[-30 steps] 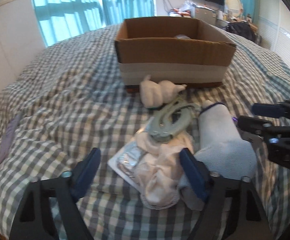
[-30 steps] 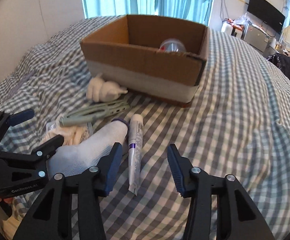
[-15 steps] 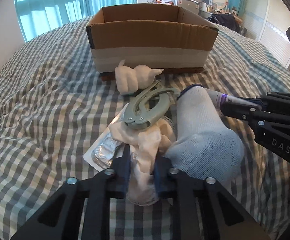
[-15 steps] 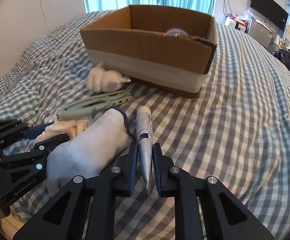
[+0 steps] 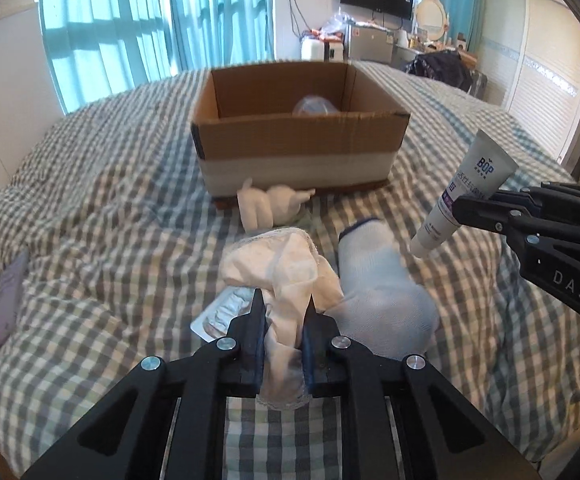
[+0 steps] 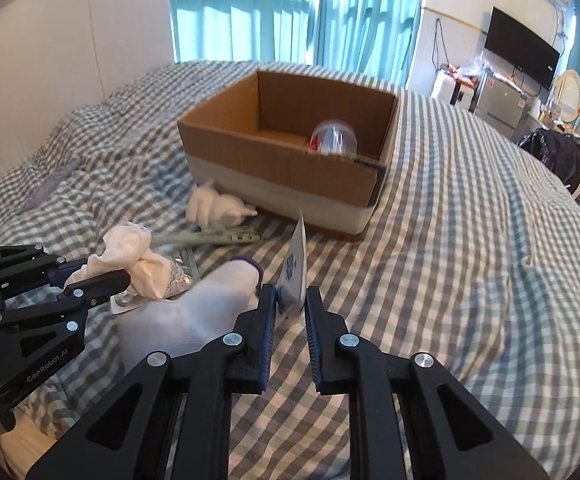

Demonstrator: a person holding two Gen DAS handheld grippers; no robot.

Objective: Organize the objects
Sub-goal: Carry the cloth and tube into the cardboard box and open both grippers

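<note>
My left gripper (image 5: 283,312) is shut on a cream lacy cloth (image 5: 285,268) and holds it above the checked bed; it also shows in the right wrist view (image 6: 133,258). My right gripper (image 6: 290,300) is shut on a grey-white BOP tube (image 6: 294,270), lifted off the bed; the tube also shows in the left wrist view (image 5: 462,188). An open cardboard box (image 5: 298,148) stands ahead with a clear round container (image 6: 333,138) inside.
A white sock (image 5: 378,292) lies between the grippers. A foil blister pack (image 5: 225,310) lies under the cloth. A small white plush (image 5: 267,202) sits against the box front. Grey-green pliers (image 6: 209,236) lie near it.
Both grippers closed from open, the left on the cloth and the right on the tube, then lifted them off the bed. The tube now points up.
</note>
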